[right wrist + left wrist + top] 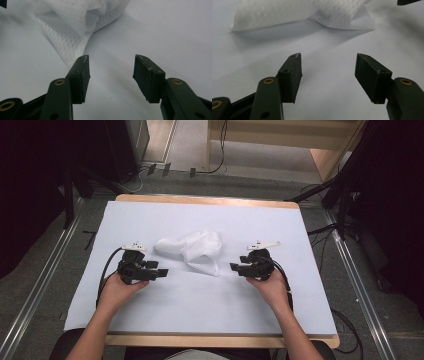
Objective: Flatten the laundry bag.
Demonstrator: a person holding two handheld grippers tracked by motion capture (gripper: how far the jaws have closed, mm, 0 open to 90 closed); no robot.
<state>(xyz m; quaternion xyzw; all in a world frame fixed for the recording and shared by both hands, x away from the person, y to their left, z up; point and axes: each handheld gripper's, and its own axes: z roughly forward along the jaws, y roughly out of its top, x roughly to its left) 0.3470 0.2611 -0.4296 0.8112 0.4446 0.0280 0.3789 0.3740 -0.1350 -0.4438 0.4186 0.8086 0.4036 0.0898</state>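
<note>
Your tabletop (200, 315) has a white sheet over it, with grey floor and cables around. The crumpled white mesh bag (192, 250) lies mid-sheet, between your tools. Left tool (162, 272) and right tool (234, 267) both gape, holding nothing, just short of the bag.

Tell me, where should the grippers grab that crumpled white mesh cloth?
Probably at its two ends. The crumpled white mesh cloth lies bunched between both open grippers. The left gripper could come from the left for the tapered end; the right gripper from the right for the flat corner nearest it.
</note>
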